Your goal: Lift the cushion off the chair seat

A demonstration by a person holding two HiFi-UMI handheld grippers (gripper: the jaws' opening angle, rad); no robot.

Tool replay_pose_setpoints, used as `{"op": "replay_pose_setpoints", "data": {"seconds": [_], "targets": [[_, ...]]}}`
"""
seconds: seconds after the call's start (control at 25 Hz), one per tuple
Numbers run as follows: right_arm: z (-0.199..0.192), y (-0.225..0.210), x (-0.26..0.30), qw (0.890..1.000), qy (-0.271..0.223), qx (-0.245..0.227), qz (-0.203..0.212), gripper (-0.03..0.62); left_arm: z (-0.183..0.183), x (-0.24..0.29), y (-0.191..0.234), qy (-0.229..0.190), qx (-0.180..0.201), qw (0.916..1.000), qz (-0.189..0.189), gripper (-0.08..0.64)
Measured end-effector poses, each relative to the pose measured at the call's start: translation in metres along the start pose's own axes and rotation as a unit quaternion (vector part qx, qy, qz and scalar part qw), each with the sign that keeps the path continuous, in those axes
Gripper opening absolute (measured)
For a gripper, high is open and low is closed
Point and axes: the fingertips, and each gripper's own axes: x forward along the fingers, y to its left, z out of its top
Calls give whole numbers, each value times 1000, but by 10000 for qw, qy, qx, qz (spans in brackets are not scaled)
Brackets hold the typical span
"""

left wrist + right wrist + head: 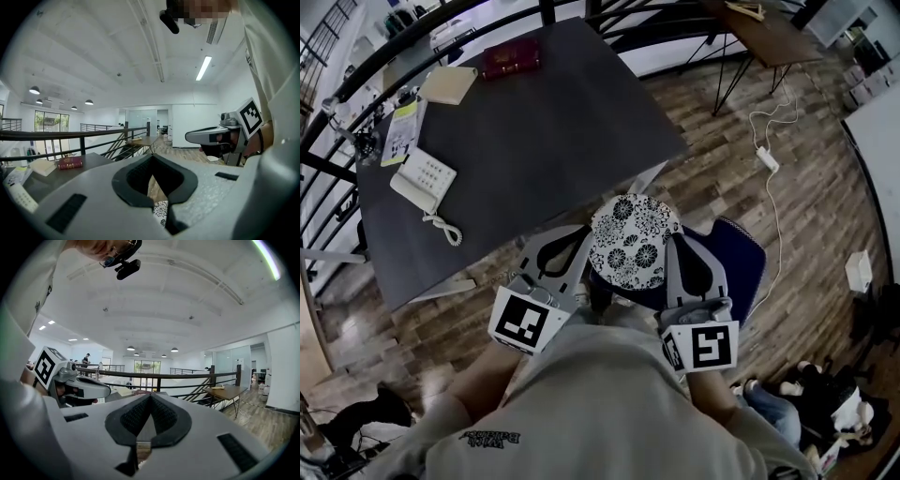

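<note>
Left gripper point(152, 157): jaws together at the tips, nothing held between them. Only a sliver of flowered fabric shows below, through the gap behind the pads.

Right gripper point(150, 397): same, jaws closed on each other and empty.

Head view: the two grippers, left point(572, 246) and right point(689, 253), flank the round flowered cushion point(633, 244). It sits between their outer sides and seems to touch both. It lies over the near-left part of the blue chair point(741, 258). You can't tell from here whether it rests on the seat or is already clear of it.

Risks, as judged:
- If your only hold is a sideways squeeze between two shut grippers, smooth housing is pressing on soft fabric. Let the hands drift apart, or raise one faster than the other, and the cushion is likely to tip out and drop.
- A soft cushion may fold under the squeeze and sag through the middle.
- The corner of the dark table point(553, 112) lies just beyond the cushion's far edge. Lifting forward rather than straight up could catch the cushion on that edge and knock it loose.
- Neither gripper view shows the contact itself, so only the head view will show you a slip.
</note>
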Motion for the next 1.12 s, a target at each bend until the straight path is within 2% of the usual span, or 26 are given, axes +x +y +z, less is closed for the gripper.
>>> {"op": "replay_pose_setpoints", "data": {"seconds": [0.2,0.48,0.68,0.88,1.0,1.04,1.12], "targets": [[-18,-11,2,9996,127,155,211,3,-11,15,-9,153,-23,9999,-27,5],[-58,-37,16,9984,491,210,193,3,-42,45,-9,491,-68,9987,-102,5],[-86,-56,29,9977,647,187,55,5,-78,71,-11,810,-114,9960,-349,5],[-130,-69,47,9936,1103,232,-32,5,-119,93,7,1047,-182,9942,-184,6],[-165,-74,61,9899,1393,256,-48,6,-151,109,13,1303,-293,9907,-249,10],[-178,-75,67,9885,1487,283,-52,11,-163,114,14,1403,-313,9892,-292,14],[-204,-77,75,9851,1679,374,-72,68,-190,124,14,1616,-383,9853,-402,20]]}}
